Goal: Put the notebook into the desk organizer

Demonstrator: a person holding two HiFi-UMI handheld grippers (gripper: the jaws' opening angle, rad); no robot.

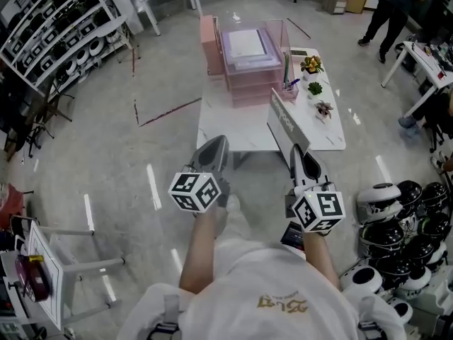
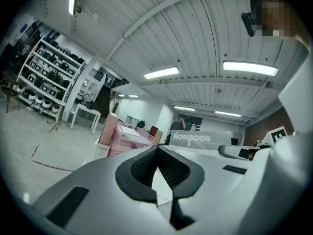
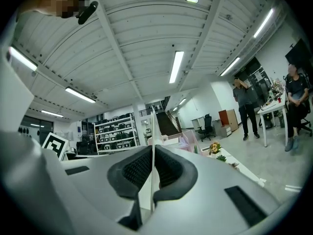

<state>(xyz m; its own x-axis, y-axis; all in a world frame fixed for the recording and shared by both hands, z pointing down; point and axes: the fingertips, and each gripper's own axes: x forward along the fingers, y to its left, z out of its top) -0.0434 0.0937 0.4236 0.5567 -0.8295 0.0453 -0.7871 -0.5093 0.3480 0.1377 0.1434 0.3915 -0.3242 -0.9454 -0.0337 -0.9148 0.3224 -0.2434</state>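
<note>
My right gripper [image 1: 300, 150] is shut on the lower end of a grey notebook [image 1: 286, 122] with white lettering and holds it tilted above the near edge of the white table [image 1: 219, 129]. In the right gripper view the notebook [image 3: 152, 126] shows edge-on as a thin sheet between the pads of the right gripper [image 3: 152, 153]. The pink see-through desk organizer [image 1: 249, 57] stands at the far end of the table with papers in it. My left gripper [image 1: 214, 147] hovers left of the notebook, shut and empty. The left gripper view has the left gripper [image 2: 157, 148], the notebook [image 2: 200, 137] and the organizer [image 2: 122, 137].
Small potted plants [image 1: 312, 65] and a pen holder [image 1: 291, 88] stand on the table's right side. Several helmets [image 1: 398, 222] lie on the floor at the right. Shelving [image 1: 56, 27] lines the left. A person [image 1: 388, 7] stands far right, and a white cart [image 1: 53, 264] is near left.
</note>
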